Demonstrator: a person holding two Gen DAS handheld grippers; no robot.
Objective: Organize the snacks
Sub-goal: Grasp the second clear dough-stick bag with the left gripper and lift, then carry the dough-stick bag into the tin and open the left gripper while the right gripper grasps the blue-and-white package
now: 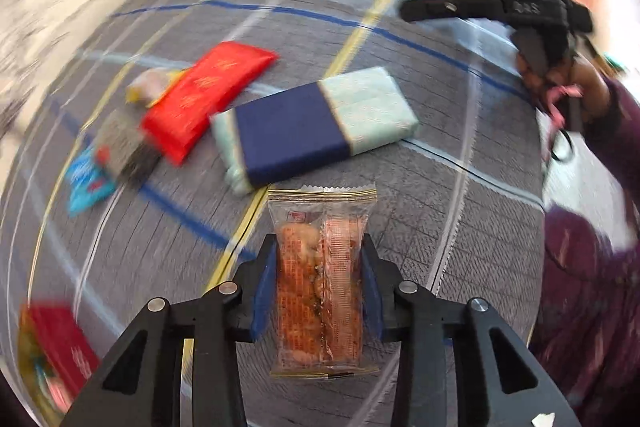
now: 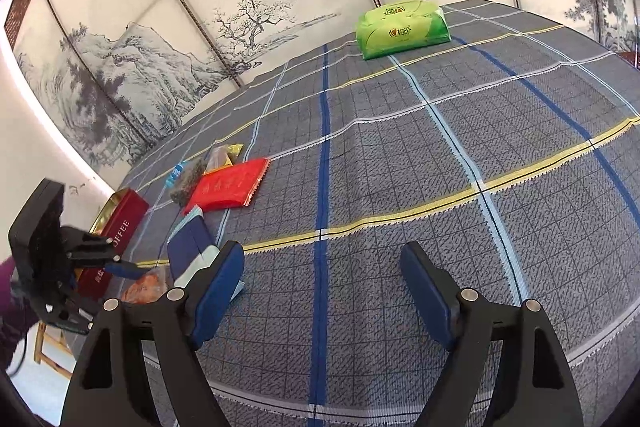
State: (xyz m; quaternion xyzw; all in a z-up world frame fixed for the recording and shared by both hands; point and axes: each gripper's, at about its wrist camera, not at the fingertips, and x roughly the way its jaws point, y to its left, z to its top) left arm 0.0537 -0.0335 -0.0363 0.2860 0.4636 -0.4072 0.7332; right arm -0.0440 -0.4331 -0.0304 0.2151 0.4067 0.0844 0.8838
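**Ana:** Left wrist view first: what is the biggest thing?

**Ben:** The bench (image 2: 400,155), under a grey woven cloth checked with blue, yellow and pale stripes. Behind it stands a wall of ink-painted landscape panels (image 2: 168,39).

**Ana:** Next down?

**Ben:** A soft green tissue pack (image 2: 402,29), pillow-shaped, near the far edge. Then a flat rectangular packet (image 1: 316,125) with a navy band around pale mint wrapping, lying flat with its long axis slanting across the cloth. Beside it, touching it at one corner, lies a glossy red foil pouch (image 1: 208,95), with a dark speckled packet (image 1: 122,147), a blue sachet (image 1: 86,181) and a yellowish one (image 1: 154,87) clustered around its far side; blur hides their details. A red tin (image 2: 120,223) with a gold rim and partly hidden lettering sits at the left edge.

**Ana:** And the snack being handled?

**Ben:** A clear crinkle-edged biscuit packet (image 1: 322,283), orange inside, long axis running straight away from the camera, just this side of the navy packet.

**Ana:** Fingers?

**Ben:** The left gripper (image 1: 318,291) has its blue-padded fingers pressed on the packet's long sides. The right gripper (image 2: 322,291) stands wide with only cloth between its fingers.
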